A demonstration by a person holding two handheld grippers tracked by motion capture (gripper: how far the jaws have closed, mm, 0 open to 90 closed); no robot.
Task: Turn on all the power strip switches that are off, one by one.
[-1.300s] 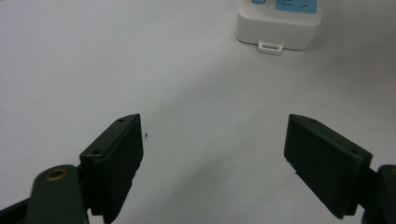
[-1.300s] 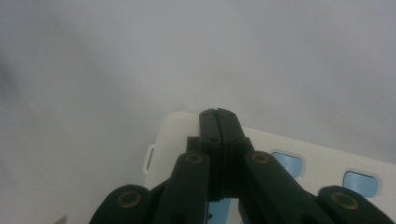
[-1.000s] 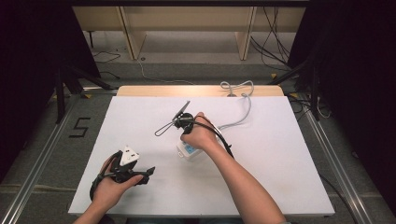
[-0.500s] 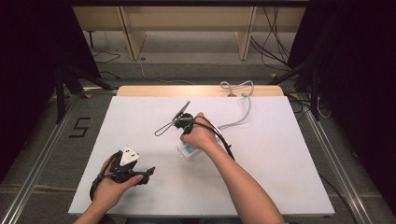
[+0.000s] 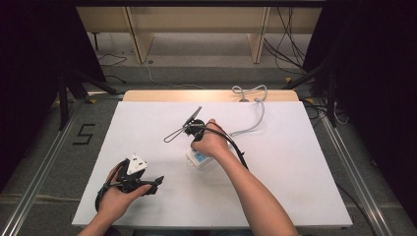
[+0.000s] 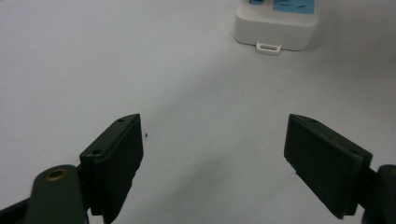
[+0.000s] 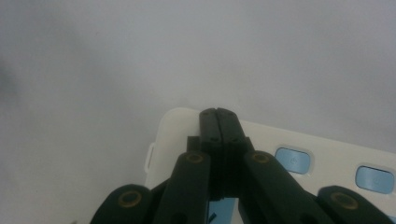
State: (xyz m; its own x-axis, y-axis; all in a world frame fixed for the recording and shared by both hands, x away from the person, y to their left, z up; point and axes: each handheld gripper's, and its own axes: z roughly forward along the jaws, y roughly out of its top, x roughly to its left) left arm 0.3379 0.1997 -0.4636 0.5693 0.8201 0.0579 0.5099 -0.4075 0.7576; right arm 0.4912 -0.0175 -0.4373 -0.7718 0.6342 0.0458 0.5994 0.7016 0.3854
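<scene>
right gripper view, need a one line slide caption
Shut right claw poised over the end of a white device with blue buttons, on a white table.

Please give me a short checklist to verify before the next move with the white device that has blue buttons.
1. Right hand-held gripper jaws shut: ok.
2. Its tip is over the white device, near a blue button: ok.
3. Tip presses the device: cannot tell.
4. Left hand-held gripper open, holding nothing: ok.
5. Grey cable lies clear of both hands: ok.
</scene>
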